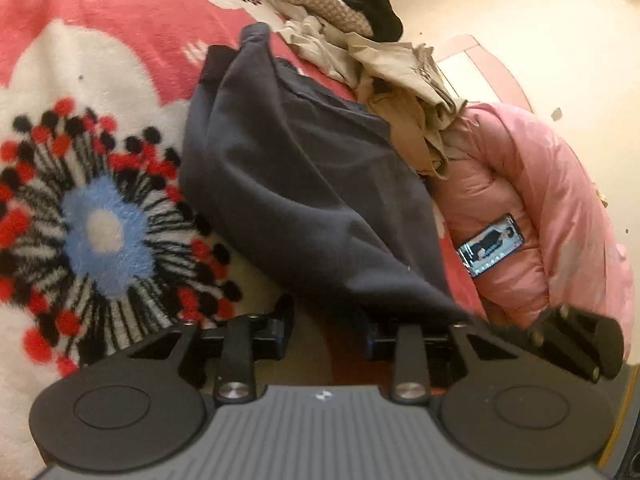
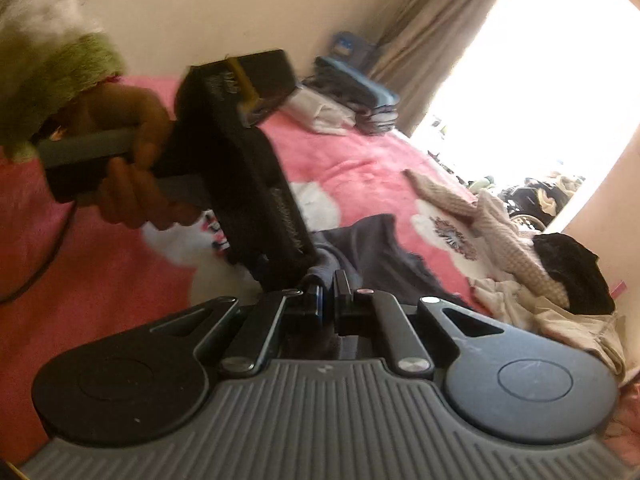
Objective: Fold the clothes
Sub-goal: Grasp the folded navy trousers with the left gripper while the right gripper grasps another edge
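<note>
Navy garment [image 1: 304,184] lies on the floral blanket [image 1: 92,92], one corner drooping toward the left gripper [image 1: 328,332]. Left jaws stand partly apart; the navy corner hangs over the gap, but whether the pads press it cannot be told. Right gripper [image 2: 329,294]: jaws together, pinched on a navy fold at their tips. A hand [image 2: 132,168] in a green fuzzy cuff holds the left gripper just beyond the right one. Relative to the navy garment: beige clothes [image 1: 400,76] heaped at its far edge, pink puffer jacket [image 1: 540,208] on its right, a phone [image 1: 490,245] resting on that jacket. Folded stack [image 2: 360,104] well beyond. No containers visible.
</note>
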A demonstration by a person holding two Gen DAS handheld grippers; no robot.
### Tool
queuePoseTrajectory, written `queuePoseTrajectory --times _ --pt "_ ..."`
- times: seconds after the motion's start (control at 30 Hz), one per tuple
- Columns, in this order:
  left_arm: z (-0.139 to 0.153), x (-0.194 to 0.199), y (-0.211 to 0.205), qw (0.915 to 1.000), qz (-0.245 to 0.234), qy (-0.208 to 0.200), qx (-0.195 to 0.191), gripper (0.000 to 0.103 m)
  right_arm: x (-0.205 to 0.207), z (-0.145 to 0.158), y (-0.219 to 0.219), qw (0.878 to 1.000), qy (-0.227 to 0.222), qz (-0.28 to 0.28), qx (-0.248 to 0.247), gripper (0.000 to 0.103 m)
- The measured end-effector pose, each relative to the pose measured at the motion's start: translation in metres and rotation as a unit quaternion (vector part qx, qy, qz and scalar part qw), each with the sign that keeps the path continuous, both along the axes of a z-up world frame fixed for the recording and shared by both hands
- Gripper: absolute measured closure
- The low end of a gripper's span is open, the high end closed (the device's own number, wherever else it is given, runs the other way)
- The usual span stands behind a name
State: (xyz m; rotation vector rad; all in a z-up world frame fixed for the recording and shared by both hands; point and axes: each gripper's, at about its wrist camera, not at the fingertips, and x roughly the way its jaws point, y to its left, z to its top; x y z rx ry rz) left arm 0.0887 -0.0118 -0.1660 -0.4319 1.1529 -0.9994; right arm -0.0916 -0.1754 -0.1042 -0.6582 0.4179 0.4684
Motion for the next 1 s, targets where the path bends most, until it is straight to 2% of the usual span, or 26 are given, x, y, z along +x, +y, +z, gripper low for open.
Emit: queuePoseTrajectory --times 0.37,0.47,0.6,0.67,0.77,0.87,0.9,0.93,1.0 --pt "0.007 0.007 0.039 0.9956 0.053 0.073 0.028 0.071 -0.004 -0.029 0.011 0.996 0.030 0.087 -0.018 0.100" --pt "0.015 0.009 0.054 0.9942 0.079 0.065 0.035 0.065 -0.003 -0.036 0.015 0.993 0.034 0.106 -0.037 0.099" --pt "0.036 0.013 0.069 0.9930 0.114 0.021 0.025 0.062 -0.002 -0.042 0.019 0.990 0.043 0.124 -0.056 0.098" --pt "0.049 0.015 0.066 0.9944 0.105 -0.008 0.007 0.062 -0.001 -0.045 0.022 0.987 0.048 0.134 -0.068 0.096" --pt "0.060 0.012 0.044 0.9965 0.063 -0.053 -0.012 0.061 -0.004 -0.051 0.029 0.983 0.044 0.151 -0.092 0.095" --pt "0.049 0.008 0.014 0.9963 0.024 -0.079 0.024 0.060 -0.001 -0.053 0.035 0.979 0.038 0.164 -0.112 0.095" --pt "0.040 0.009 0.007 0.9953 0.021 -0.083 0.044 0.063 -0.001 -0.052 0.036 0.979 0.038 0.166 -0.114 0.095" --pt "0.035 0.011 0.006 0.9954 0.024 -0.079 0.050 0.070 0.000 -0.050 0.037 0.979 0.038 0.166 -0.114 0.095" --pt "0.031 0.016 0.010 0.9968 0.035 -0.062 0.038 0.071 0.000 -0.041 0.035 0.980 0.043 0.163 -0.102 0.089"
